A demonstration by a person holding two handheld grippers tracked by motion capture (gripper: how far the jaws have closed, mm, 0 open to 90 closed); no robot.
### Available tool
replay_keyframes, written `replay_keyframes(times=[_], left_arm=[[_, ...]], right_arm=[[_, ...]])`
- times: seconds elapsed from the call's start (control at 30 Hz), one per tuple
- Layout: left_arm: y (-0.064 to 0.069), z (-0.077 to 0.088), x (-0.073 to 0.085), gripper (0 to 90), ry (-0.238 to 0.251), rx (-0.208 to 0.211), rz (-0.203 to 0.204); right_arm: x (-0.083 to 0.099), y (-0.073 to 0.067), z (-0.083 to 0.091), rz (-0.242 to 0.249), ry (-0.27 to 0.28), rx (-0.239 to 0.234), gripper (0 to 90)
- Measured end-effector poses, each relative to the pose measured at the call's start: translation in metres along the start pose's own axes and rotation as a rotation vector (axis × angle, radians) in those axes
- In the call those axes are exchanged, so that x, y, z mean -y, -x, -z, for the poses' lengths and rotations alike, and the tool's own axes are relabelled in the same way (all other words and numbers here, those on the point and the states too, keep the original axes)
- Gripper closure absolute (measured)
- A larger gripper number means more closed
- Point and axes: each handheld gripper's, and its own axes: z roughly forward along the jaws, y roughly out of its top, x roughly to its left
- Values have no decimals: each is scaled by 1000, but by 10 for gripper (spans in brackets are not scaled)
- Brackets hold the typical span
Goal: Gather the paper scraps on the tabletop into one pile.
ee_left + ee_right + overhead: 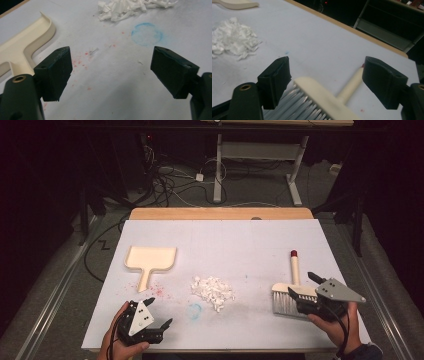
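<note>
Sweeping gear lies spread over the pale surface (pixel 240 240) in the high view: a cream hand brush (pixel 289 292) at the right, its handle pointing away and tipped red, a heap of white paper scraps (pixel 213 291) in the middle, and a cream dustpan (pixel 150 261) at the left. The right gripper (pixel 303 285) sits right at the brush head with its jaws apart; the left gripper (pixel 157 312) hovers near the front edge, jaws spread and empty, well apart from the dustpan.

From the left gripper view, the jaws stand wide over bare surface flecked with red specks. A faint blue ring mark (pixel 147 34) lies ahead, the scraps beyond it, and the dustpan's rim curves in at the left.

Looking along the right gripper, its jaws straddle the brush, where bristles (pixel 299 106) meet the cream back, without pressing on it. The brush looks light and stiff in the back and handle, soft only in the bristles, so the narrow handle (pixel 350 86) or the solid back seems the surer hold. The scraps look feather-light and likely to scatter. Nothing stands between brush and heap.
</note>
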Motion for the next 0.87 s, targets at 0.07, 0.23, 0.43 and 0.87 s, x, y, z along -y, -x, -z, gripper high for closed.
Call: replay_keyframes(times=[0.07, 0.23, 0.43, 0.87], left_arm=[[1, 1, -1, 161, 9, -5, -6], [4, 2, 0, 159, 10, -13, -17], [2, 1, 0, 159, 9, -11, -11], [0, -4, -1, 159, 0, -13, -2]], right_arm=[[9, -8, 3, 2, -4, 15, 227], [17, -18, 12, 51, -14, 18, 219], [17, -21, 9, 60, -12, 15, 220], [17, -21, 8, 71, -7, 20, 220]])
